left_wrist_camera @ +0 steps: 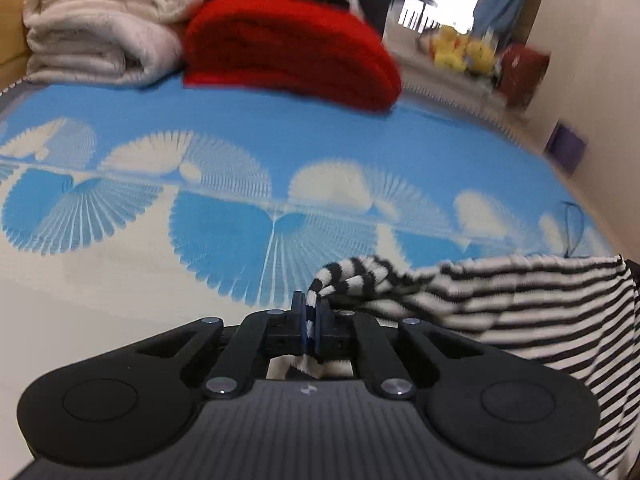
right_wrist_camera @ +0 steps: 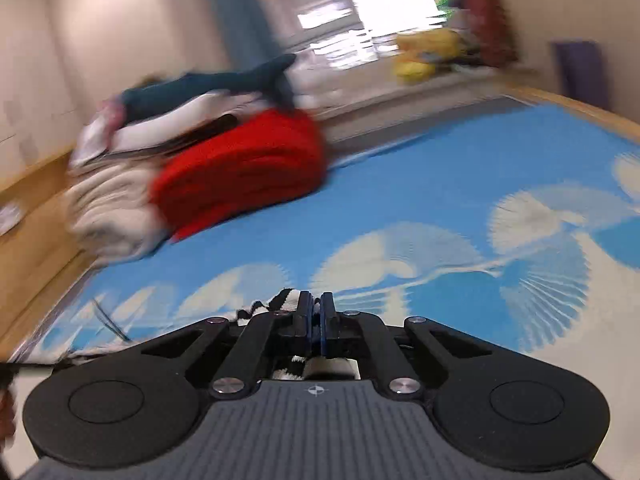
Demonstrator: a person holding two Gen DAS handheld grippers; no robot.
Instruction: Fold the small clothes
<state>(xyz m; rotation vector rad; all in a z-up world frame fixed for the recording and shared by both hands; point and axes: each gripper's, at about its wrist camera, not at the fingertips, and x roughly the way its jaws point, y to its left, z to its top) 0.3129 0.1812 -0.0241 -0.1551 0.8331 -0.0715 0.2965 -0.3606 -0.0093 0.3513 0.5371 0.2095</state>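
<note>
A: The blue-and-white patterned mat (left_wrist_camera: 240, 128) is lying ahead of both hand-held grippers.

B: The left hand-held gripper (left_wrist_camera: 311, 312) and right hand-held gripper (right_wrist_camera: 315, 312) are each clenching the striped garment (left_wrist_camera: 520, 300), which is hanging between them.

A: Uneven pulling risks slipping an edge free, I'd judge.

right gripper (right_wrist_camera: 315, 314) pinches striped cloth (right_wrist_camera: 276, 305) above blue mat (right_wrist_camera: 420, 184); red fabric (right_wrist_camera: 244, 168) beyond.

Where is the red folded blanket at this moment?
In the left wrist view, the red blanket lies at the far end of the blue mat, just right of the stacked white towels.
</note>
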